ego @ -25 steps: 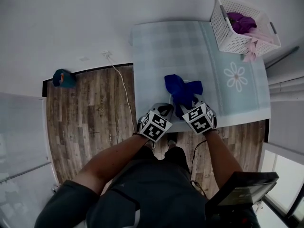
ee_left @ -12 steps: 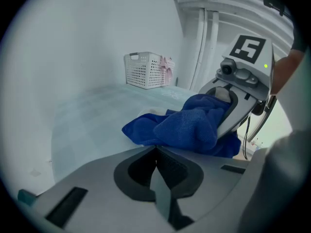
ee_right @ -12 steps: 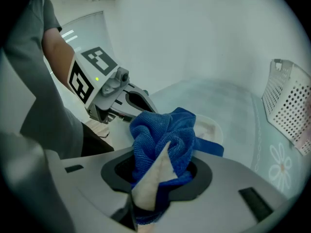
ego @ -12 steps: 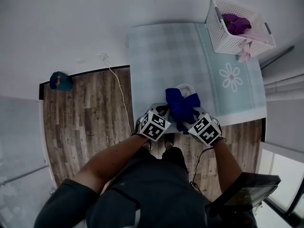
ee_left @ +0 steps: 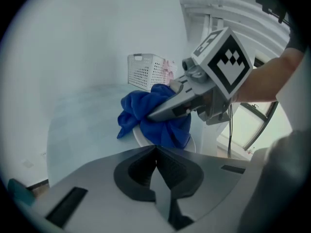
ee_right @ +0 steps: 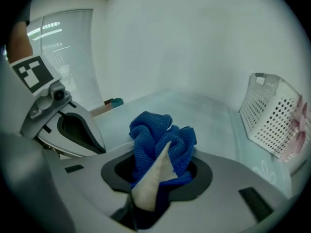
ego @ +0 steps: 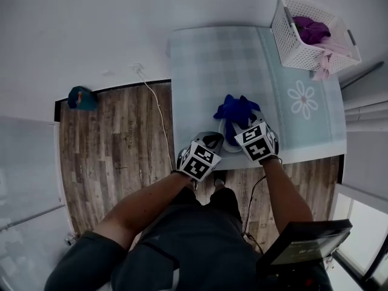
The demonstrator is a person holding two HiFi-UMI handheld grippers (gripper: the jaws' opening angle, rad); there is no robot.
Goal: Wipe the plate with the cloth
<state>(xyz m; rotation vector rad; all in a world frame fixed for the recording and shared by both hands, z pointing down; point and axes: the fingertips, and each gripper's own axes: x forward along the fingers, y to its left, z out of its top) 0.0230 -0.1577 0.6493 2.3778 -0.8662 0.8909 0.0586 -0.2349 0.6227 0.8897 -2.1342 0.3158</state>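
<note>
My right tool (ee_right: 150, 178) pinches the bunched, nubby blue cloth (ee_right: 156, 135) on the round white plate (ee_left: 138, 134); my left tool (ee_left: 155, 149) is pressed together.

wht basket (ego: 297, 48) sitting upper rt w/ purple+pink fabric (ego: 312, 29) | teal obj (ego: 80, 97) lying left on wood floor (ego: 109, 156) | wht cable (ego: 159, 113) trailing ctr-left

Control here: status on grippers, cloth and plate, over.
Left gripper shut, tips at the round white plate's near rim. Right gripper shut on the bunched blue cloth, over the plate. White plastic basket well clear.
</note>
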